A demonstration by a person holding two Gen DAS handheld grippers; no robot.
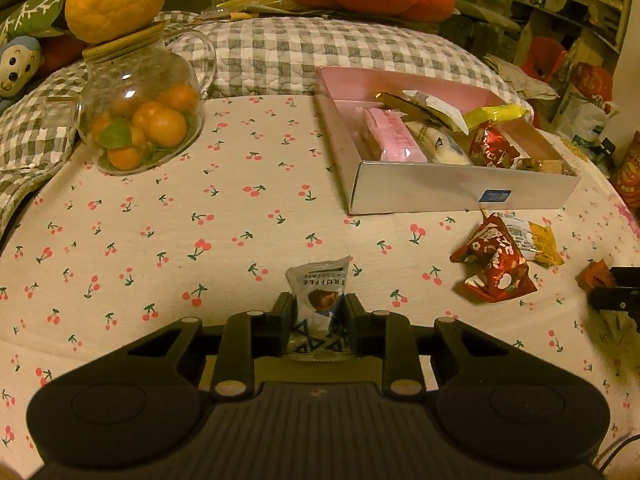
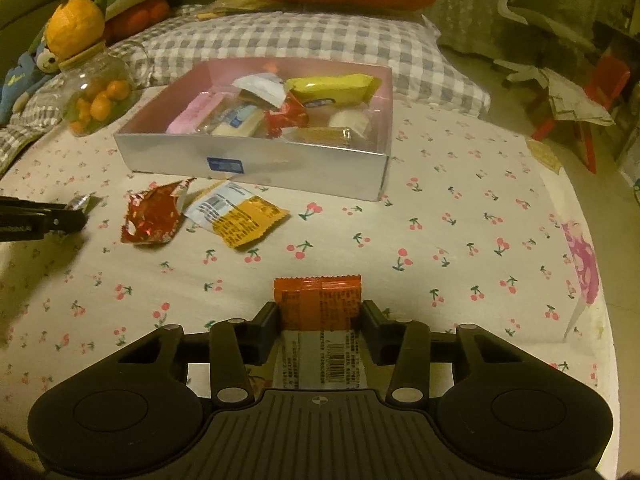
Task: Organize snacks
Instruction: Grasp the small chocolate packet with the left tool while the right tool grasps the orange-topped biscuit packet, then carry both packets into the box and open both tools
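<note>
A cream cherry-print cloth covers the bed, bearing a shiny silver, pink-lined cardboard box of wrapped snacks, while the left gripper clamps a crinkly white truffle packet and the right gripper pinches a flat orange sachet, both near the box.

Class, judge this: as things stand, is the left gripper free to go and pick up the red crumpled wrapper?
Probably not: the left gripper is shut on the truffle packet; otherwise bare cloth leads to the red wrapper.
</note>
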